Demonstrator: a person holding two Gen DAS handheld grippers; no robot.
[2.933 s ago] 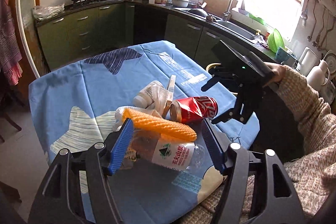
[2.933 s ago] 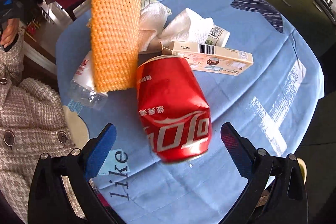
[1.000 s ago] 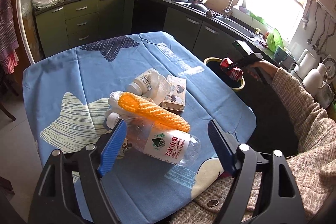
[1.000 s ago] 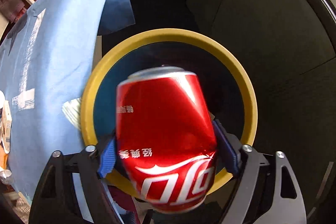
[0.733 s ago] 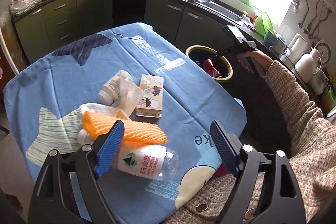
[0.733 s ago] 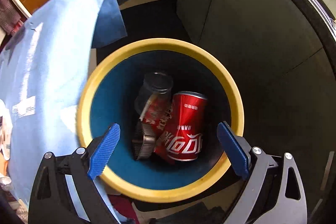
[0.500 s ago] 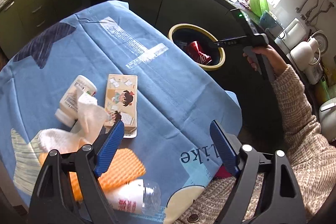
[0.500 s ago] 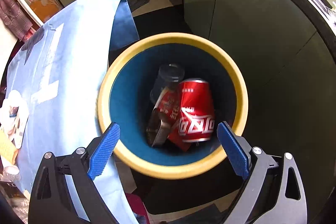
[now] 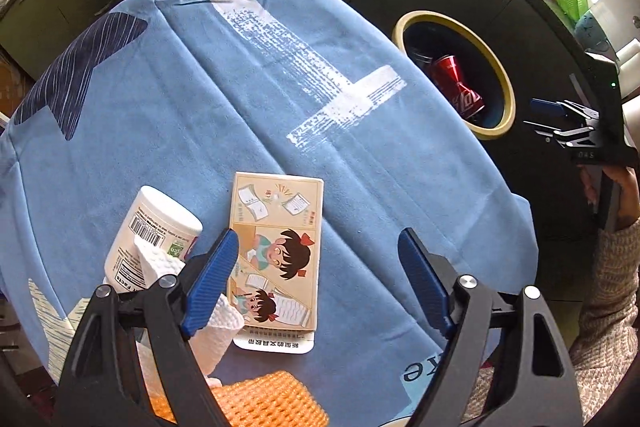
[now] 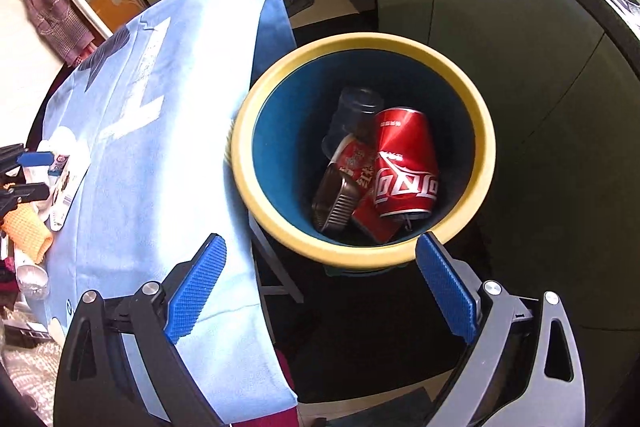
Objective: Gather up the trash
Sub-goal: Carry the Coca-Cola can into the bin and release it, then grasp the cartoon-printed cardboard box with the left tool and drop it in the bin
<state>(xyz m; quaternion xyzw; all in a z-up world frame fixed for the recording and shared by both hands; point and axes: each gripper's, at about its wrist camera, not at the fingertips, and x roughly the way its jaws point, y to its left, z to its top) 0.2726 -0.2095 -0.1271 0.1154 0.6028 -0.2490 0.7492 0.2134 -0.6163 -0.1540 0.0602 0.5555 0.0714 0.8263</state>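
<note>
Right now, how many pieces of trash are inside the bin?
4 visible: red can at the right, clear plastic cup behind it, red wrapper in the middle, metal tin at the left. More may lie hidden underneath.

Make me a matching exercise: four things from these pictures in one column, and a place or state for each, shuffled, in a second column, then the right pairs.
Things:
1. red can
2. cartoon box
3. white bottle
4. right gripper

Places or states:
A. lying flat on the blue tablecloth, between the left gripper's fingers
B. open and empty above the bin
C. inside the yellow-rimmed bin
D. on its side, partly under white tissue

Pairs: 1-C, 2-A, 3-D, 4-B
</note>
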